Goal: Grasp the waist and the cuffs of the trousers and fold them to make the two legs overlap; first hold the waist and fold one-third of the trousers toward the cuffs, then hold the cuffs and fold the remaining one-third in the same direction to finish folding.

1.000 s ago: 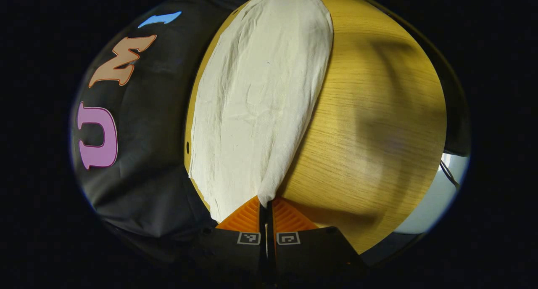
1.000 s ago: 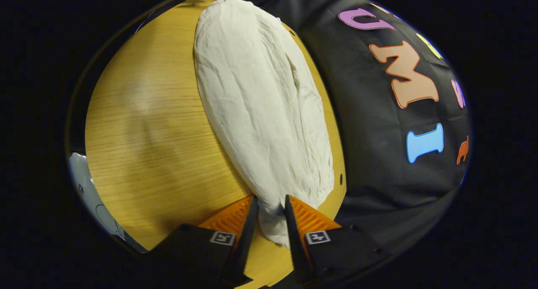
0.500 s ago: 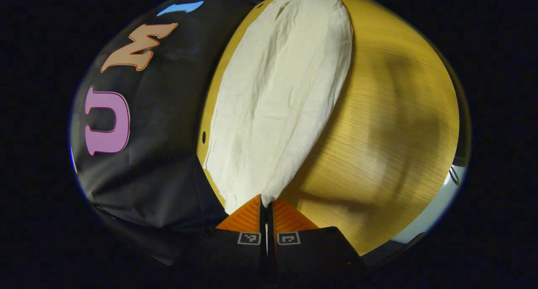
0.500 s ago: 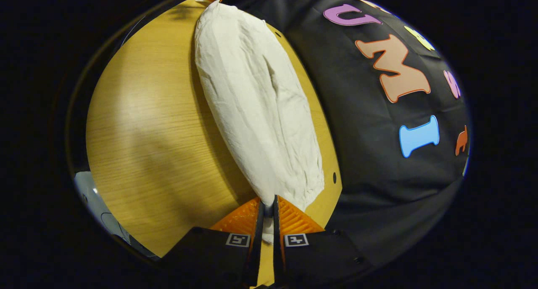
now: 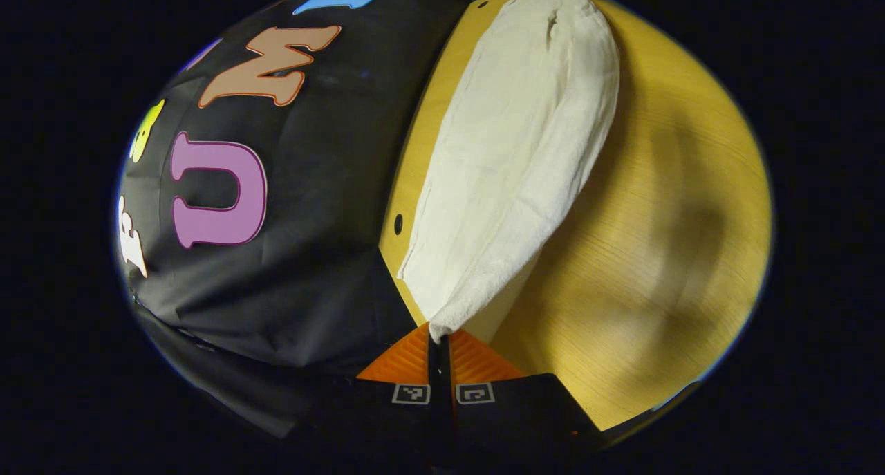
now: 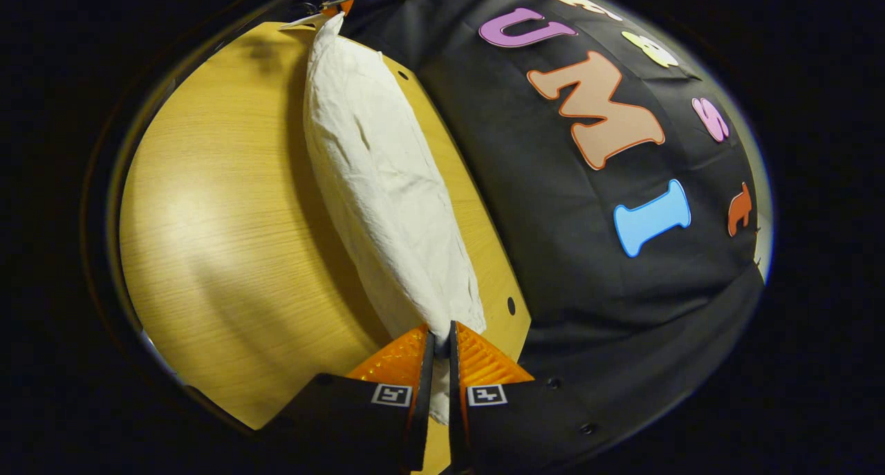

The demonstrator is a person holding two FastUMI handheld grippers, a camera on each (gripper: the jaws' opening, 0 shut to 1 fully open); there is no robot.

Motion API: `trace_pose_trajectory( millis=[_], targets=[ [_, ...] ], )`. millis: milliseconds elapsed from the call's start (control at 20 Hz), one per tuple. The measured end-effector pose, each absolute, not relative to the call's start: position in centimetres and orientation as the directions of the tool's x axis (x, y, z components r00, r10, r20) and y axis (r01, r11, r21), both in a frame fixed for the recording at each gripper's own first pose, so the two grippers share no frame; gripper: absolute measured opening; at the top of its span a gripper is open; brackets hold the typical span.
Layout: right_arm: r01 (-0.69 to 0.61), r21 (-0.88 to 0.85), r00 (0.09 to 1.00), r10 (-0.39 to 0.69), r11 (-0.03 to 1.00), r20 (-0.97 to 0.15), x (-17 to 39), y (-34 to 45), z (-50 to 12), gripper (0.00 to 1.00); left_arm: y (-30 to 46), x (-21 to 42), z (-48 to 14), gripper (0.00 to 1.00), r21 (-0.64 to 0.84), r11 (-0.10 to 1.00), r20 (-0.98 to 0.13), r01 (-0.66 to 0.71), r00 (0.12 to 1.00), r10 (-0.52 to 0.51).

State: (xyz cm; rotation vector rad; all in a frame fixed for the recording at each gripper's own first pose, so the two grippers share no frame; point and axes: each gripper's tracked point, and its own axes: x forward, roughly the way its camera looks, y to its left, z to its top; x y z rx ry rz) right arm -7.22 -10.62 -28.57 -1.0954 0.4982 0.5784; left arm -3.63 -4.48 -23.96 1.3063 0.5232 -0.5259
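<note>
Left gripper view: left tongs (image 5: 439,338) pinch the trousers (image 5: 515,164), which stretch toward 1 o'clock along the bench (image 5: 664,254) edge; bare wood lies at 3 o'clock.

Right gripper view: right tongs (image 6: 440,337) clamp trousers (image 6: 377,178) running toward 11 o'clock; open bench (image 6: 207,240) at 9 o'clock.

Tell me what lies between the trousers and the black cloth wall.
In the right gripper view, a bare strip of wooden table separates the trousers from the wall.

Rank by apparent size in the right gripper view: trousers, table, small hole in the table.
1. Table, largest.
2. Trousers, pinched by the right gripper; nearness to the camera may enlarge them.
3. Hole, smallest.
</note>
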Motion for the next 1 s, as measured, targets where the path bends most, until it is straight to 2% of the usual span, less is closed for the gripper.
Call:
trace_pose_trajectory(
  millis=[550,1000],
  targets=[
    [-0.515,-0.717,0.837,0.097,0.469,-0.538,1.1,-8.3,-26.2,0.15,-6.8,4.7,-21.7,0.00,0.781,0.250,-0.559,0.572,0.819,-0.130],
    [-0.417,-0.727,0.868,0.002,0.545,-0.496,8.2,-7.0,-27.6,0.16,-9.0,12.6,-21.6,0.00,0.779,0.337,-0.502,0.528,0.848,-0.170]
  ],
)
